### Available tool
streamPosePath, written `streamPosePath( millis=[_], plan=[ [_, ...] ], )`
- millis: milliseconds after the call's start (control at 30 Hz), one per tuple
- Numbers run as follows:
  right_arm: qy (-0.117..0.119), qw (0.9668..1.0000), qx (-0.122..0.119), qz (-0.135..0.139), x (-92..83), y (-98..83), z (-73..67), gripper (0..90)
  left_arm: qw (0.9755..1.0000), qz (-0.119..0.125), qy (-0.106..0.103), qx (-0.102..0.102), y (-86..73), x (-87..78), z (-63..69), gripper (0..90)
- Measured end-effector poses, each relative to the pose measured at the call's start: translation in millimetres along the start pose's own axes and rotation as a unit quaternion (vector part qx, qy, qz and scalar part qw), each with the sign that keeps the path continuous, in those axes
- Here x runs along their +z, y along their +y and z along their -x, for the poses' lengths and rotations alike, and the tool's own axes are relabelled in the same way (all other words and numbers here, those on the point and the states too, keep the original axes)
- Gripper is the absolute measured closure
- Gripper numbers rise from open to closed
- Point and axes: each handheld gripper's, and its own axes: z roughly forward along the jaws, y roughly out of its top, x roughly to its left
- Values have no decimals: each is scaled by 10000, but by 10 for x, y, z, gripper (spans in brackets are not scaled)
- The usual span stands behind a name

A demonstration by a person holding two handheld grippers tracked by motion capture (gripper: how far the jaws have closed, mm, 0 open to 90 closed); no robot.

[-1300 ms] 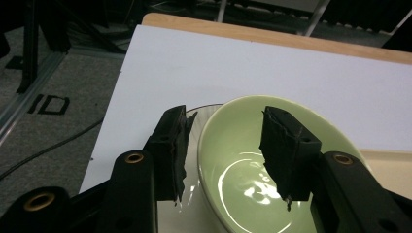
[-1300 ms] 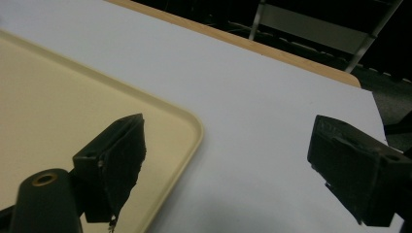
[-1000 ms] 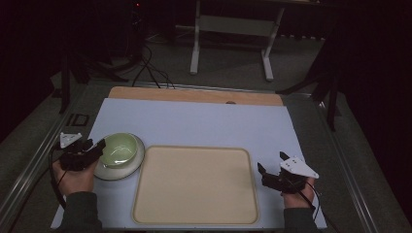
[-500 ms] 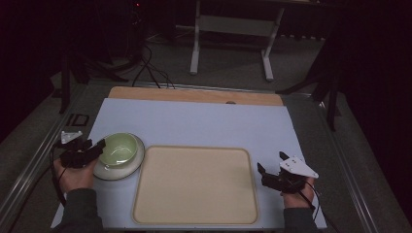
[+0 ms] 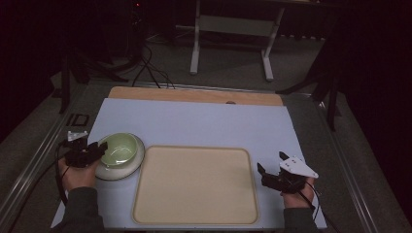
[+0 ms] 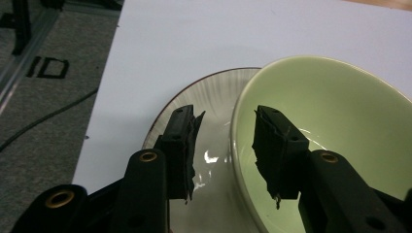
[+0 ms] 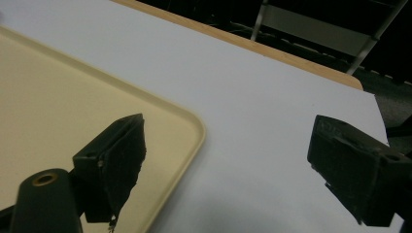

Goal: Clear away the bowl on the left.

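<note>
The left gripper [image 6: 226, 145] is straddling the rim of the green bowl [image 6: 340, 121], its jaws just closing in but not yet pinching. The bowl is sitting on a ribbed plate [image 6: 204, 97] near the mat's left edge, beside the beige tray [image 5: 194, 187]. Glazed, rigid and likely slippery, it is best pinched at its rim. The right gripper [image 5: 273, 164] is hanging wide apart, holding nothing.

Two big dark letters, "ID" [image 6: 47, 67], can be read on the grey floor strip left of the worktop, at the upper left of the left gripper view. In the high view the same mark [image 5: 79, 119] sits at the left of the frame, but there it is too small to read. No other words or numbers can be read.
</note>
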Motion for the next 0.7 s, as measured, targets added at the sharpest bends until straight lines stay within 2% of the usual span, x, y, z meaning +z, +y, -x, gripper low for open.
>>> streamPosePath(
  millis=[233,333,500,700],
  plan=[
    [6,10000,1,4,-1,1,0,134,9997,-251,21,-54,-13,45,-18,652],
    [10,10000,-1,5,-2,1,0,134,9992,-340,-45,-187,-24,63,-50,664],
    [24,10000,-17,-11,-1,1,0,134,9973,-425,-322,-506,-39,79,-108,676],
    [22,10000,-27,-13,-1,2,-2,134,9967,-537,-324,-508,-35,93,-98,688]
  ],
)
